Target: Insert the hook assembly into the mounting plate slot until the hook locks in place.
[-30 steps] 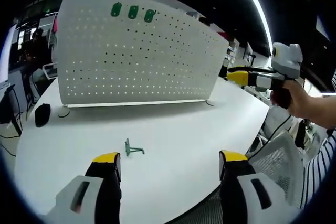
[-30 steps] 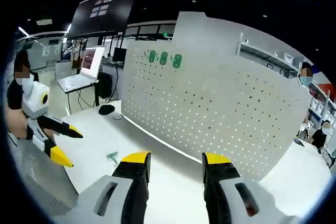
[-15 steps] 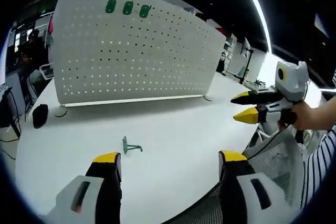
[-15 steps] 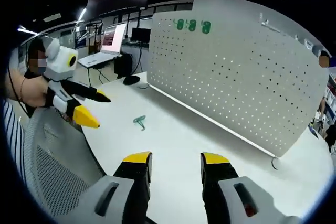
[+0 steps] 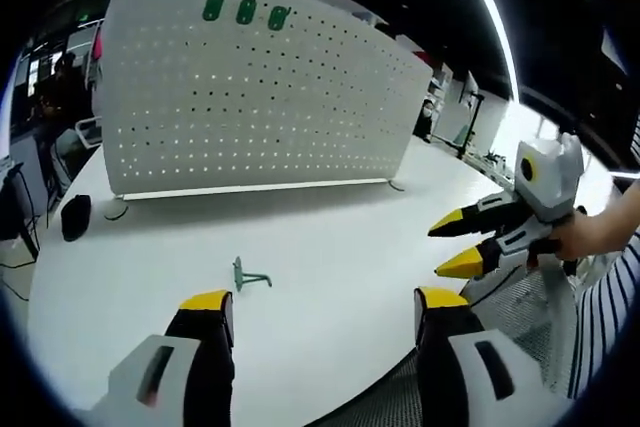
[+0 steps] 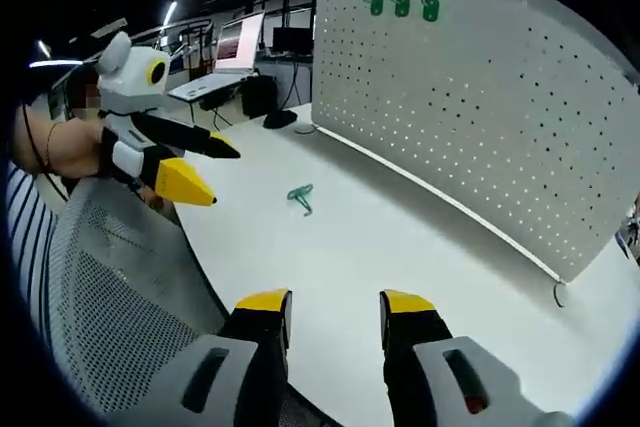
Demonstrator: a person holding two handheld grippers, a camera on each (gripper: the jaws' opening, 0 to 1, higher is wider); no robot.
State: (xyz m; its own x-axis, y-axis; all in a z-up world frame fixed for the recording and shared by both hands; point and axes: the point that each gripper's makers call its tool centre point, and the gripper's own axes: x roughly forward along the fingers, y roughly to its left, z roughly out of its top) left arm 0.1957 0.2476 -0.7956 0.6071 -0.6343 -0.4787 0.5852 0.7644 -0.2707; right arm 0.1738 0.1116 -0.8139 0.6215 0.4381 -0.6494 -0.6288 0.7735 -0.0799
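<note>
The step in hand looks like the pickup — best done by lowering one gripper over the green hook (image 5: 249, 278) so the jaws straddle its thin stem squarely before closing. The left gripper (image 5: 320, 309) stands with jaws spread and empty, the hook on the white table (image 5: 340, 247) just beyond its left jaw tip. The right gripper (image 6: 335, 304) is likewise parted and empty, with the hook farther ahead and the perforated mounting plate (image 5: 260, 107) upright at the far side — three green hooks (image 5: 244, 12) already near its top.
</note>
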